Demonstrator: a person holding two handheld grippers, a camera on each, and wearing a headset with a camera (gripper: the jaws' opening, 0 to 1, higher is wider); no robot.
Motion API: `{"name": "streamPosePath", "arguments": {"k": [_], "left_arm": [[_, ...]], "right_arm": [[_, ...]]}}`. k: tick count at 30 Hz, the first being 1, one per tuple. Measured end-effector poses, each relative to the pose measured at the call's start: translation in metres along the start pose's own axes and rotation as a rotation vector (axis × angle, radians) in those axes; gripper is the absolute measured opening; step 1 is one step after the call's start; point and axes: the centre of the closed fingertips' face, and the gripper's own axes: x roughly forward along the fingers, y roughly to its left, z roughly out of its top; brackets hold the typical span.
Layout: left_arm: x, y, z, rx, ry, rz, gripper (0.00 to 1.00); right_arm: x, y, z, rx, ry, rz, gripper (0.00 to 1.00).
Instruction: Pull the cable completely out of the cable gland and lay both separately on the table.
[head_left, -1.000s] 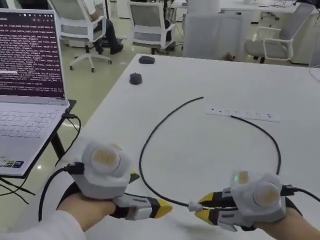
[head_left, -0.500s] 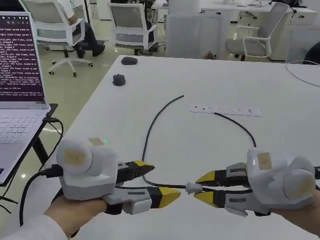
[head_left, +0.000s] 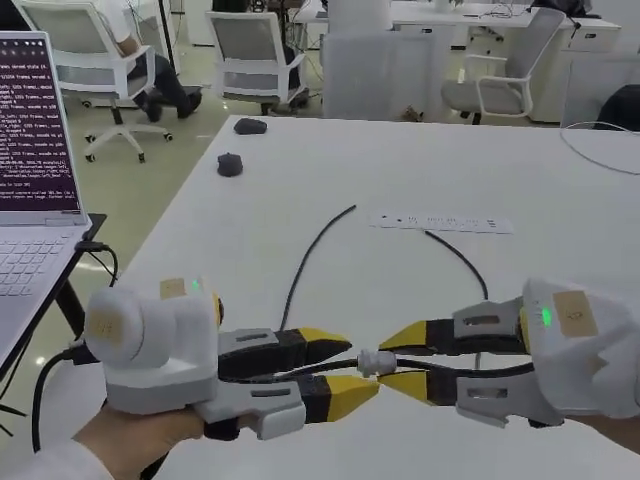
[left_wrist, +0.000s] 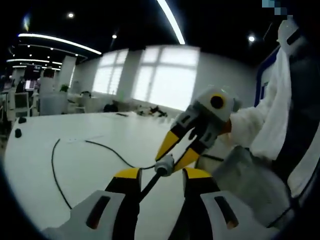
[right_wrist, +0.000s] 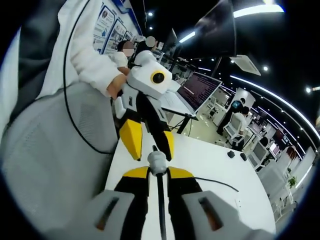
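The right gripper (head_left: 385, 364) comes in from the near right, and its yellow tips are closed on the small pale cable gland (head_left: 372, 362). It holds the gland above the near part of the white table (head_left: 560, 190). In the right gripper view a black line runs between the two jaws, straight up into the back of the gland.

The left gripper (head_left: 362, 368) comes in from the near left and faces the right one, tip almost against tip. Its jaws stand apart. In the left gripper view the black cable (head_left: 310, 260) passes through the gap between them with free space on both sides, so they do not press it. A hand (head_left: 130, 440) holds this gripper from below.

From the gland the cable goes left through the left jaws, then bends and lies on the table, running away to its free end near the power strip (head_left: 440, 222). A second black cord (head_left: 460, 258) leaves the strip and comes near, toward the right gripper.

Two dark computer mice (head_left: 230, 165) lie near the far left edge of the table. An open laptop (head_left: 35, 140) stands beside the table on the left.
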Motion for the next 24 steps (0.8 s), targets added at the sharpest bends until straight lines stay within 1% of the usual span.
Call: {"name": "streamPosePath", "arguments": {"k": [2, 3, 4, 5, 8, 9, 12, 13, 14, 16, 17, 21, 23, 24], "left_arm": [[0.001, -0.005, -0.001, 0.003, 0.007, -0.018, 0.32], [0.002, -0.006, -0.001, 0.012, 0.011, -0.021, 0.32], [0.002, -0.008, -0.001, 0.035, 0.016, -0.026, 0.31], [0.002, -0.009, 0.000, 0.038, 0.013, -0.030, 0.30], [0.001, -0.011, 0.005, 0.029, -0.010, -0.045, 0.27], [0.000, -0.013, 0.008, 0.034, -0.025, -0.051, 0.25], [-0.001, -0.015, 0.011, 0.027, -0.040, -0.065, 0.19], [0.000, -0.018, 0.011, 0.012, -0.040, -0.078, 0.18], [0.000, -0.019, 0.012, 0.018, -0.041, -0.083, 0.18], [-0.001, -0.026, 0.016, 0.046, -0.059, -0.103, 0.16], [-0.001, -0.026, 0.017, 0.050, -0.064, -0.103, 0.16], [-0.001, -0.032, 0.021, 0.050, -0.080, -0.133, 0.16], [0.000, -0.033, 0.021, 0.044, -0.080, -0.139, 0.16], [0.000, -0.034, 0.021, 0.044, -0.073, -0.142, 0.16]], "right_arm": [[-0.002, 0.002, 0.002, -0.008, -0.006, 0.001, 0.11], [-0.003, 0.003, 0.004, -0.008, -0.010, 0.004, 0.11], [-0.005, 0.004, 0.005, -0.008, -0.014, 0.003, 0.11], [-0.006, 0.004, 0.006, -0.009, -0.016, 0.001, 0.11], [-0.010, 0.005, 0.010, -0.007, -0.030, -0.001, 0.11], [-0.011, 0.005, 0.011, -0.008, -0.034, -0.002, 0.11], [-0.016, 0.006, 0.017, -0.008, -0.052, -0.006, 0.11], [-0.017, 0.007, 0.020, -0.014, -0.058, -0.004, 0.11], [-0.017, 0.007, 0.020, -0.018, -0.060, -0.004, 0.11], [-0.019, 0.007, 0.023, -0.010, -0.075, 0.002, 0.11], [-0.020, 0.008, 0.024, -0.005, -0.084, 0.007, 0.11], [-0.023, 0.010, 0.027, 0.009, -0.105, 0.021, 0.11], [-0.024, 0.011, 0.027, 0.013, -0.108, 0.027, 0.11], [-0.024, 0.012, 0.027, 0.015, -0.108, 0.029, 0.11]]}}
